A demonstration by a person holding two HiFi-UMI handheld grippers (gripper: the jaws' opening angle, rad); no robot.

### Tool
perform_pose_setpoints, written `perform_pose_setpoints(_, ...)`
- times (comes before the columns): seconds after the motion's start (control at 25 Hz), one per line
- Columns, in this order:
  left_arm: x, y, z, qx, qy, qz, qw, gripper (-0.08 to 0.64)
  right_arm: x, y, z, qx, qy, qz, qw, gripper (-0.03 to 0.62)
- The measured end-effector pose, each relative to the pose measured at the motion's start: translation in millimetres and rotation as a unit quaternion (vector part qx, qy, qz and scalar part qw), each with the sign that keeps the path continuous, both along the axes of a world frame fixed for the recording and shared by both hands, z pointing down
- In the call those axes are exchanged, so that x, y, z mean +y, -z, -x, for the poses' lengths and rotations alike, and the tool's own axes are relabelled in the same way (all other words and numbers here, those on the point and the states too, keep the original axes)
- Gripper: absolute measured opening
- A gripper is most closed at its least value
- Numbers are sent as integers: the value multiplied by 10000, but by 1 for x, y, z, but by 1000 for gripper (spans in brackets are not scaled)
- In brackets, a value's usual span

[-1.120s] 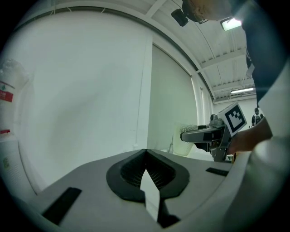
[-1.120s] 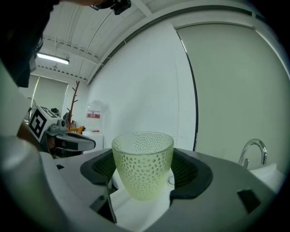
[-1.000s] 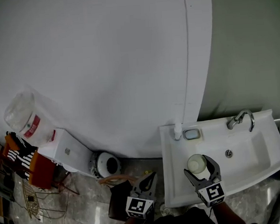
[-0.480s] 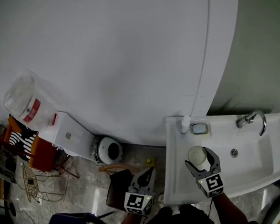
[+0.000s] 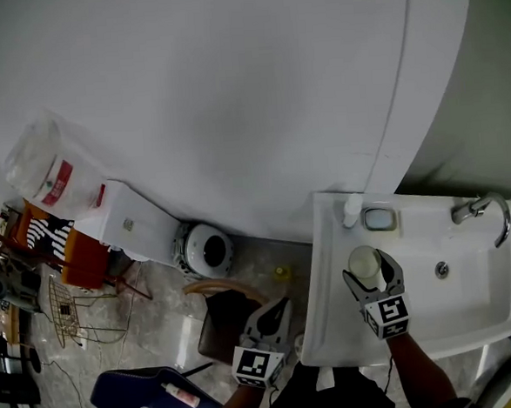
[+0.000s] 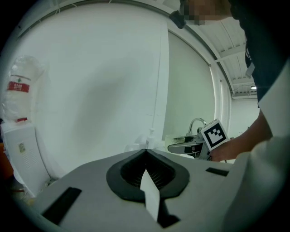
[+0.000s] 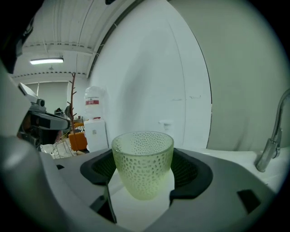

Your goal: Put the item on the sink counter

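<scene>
Over the sink worktop [image 5: 332, 320], the right tool [image 5: 369, 267] clamps a pale green cup [image 7: 142, 165]; the left tool [image 5: 278, 307] hangs closed, empty.

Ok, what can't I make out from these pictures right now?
Whether the cup touches the sink: right gripper view, its base blends into the white below; head view, its rim hides it.
Faucet spout: right gripper view, cut off at the edge.
Bottle label, lower left: head view, too small.
</scene>
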State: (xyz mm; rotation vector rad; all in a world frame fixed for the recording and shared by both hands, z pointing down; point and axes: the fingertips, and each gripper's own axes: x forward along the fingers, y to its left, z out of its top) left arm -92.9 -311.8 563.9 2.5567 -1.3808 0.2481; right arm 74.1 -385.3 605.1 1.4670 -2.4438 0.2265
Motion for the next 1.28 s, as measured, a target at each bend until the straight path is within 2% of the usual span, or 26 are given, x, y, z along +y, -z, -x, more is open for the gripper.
perform_pose_setpoints(0.2, -1, -11, 6, -122, 112, 71, 9998, 14, -16, -30, 1, -4, -75, 175, 9998, 383)
perform_pose_setpoints(0.48, -3, -12, 4, -9, 268, 158, 9995, 14, -26, -64, -2, 82, -217, 499, 9985, 383)
perform_pose_setpoints(0.76, -1, -12, 6, -196, 243, 53, 9995, 14, -20, -77, 2, 178, -206, 581, 9979, 383)
perform_pose_setpoints(1.04, 0, -9, 2, -148, 226, 12, 9996, 14, -18, -79, 3, 118, -283, 567, 9979, 385)
perform_pose_setpoints(1.16, 4, -12, -1, -107, 213, 87, 9997, 14, -15, -79, 1, 66, -253, 609, 9978, 428)
perform_pose_setpoints(1.28, 9, -9, -5, -43, 178, 117, 9998, 14, -11, -67, -1, 46, -225, 498, 9985, 440)
